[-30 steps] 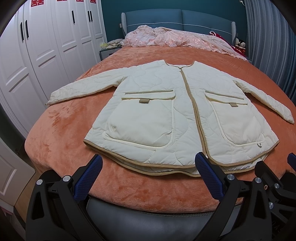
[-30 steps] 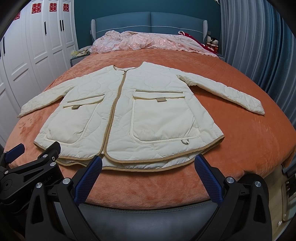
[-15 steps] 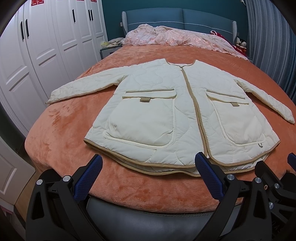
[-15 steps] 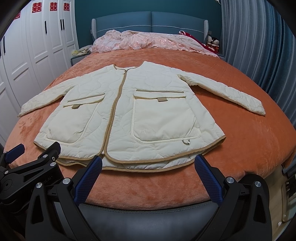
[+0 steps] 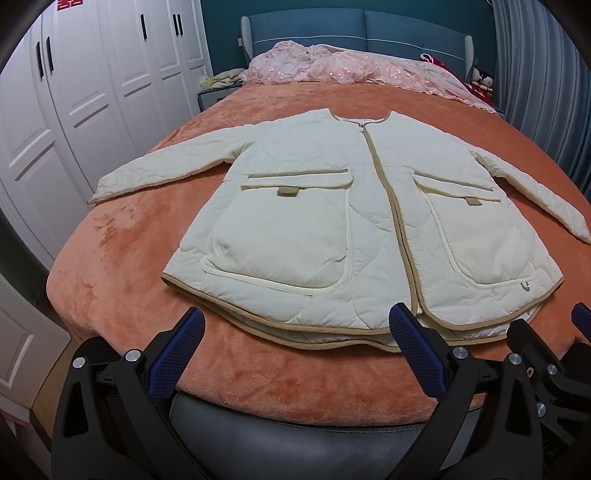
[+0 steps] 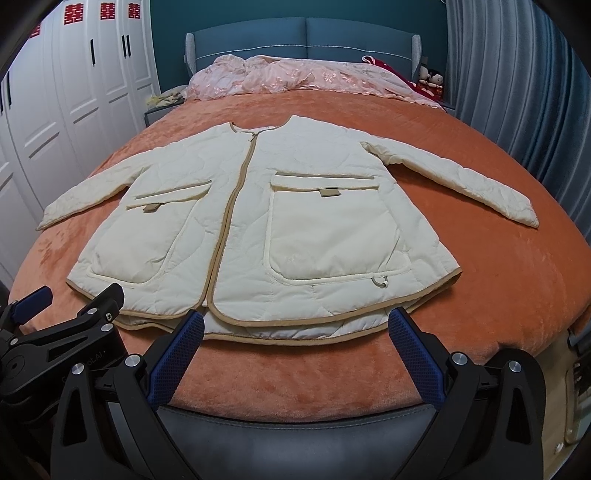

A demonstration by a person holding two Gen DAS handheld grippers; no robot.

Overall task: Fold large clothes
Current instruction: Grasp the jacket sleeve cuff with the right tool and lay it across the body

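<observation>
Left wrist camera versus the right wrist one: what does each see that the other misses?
Only the left wrist view shows a strip of wooden floor beside the bed. Only the right wrist view shows three red paper cut-outs atop the wardrobe doors. Both share the cream quilted jacket spread flat on the orange blanket, the pink bedding, and both grippers, left gripper and right gripper, open and holding nothing.

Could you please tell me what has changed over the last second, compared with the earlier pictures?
Almost nothing. In the left wrist view the jacket sits a touch lower in the picture, so that camera shifted slightly. Nothing was taken hold of or let go: the left tool and right tool stay open before the hem, and the jacket stays spread flat on the bed.
</observation>
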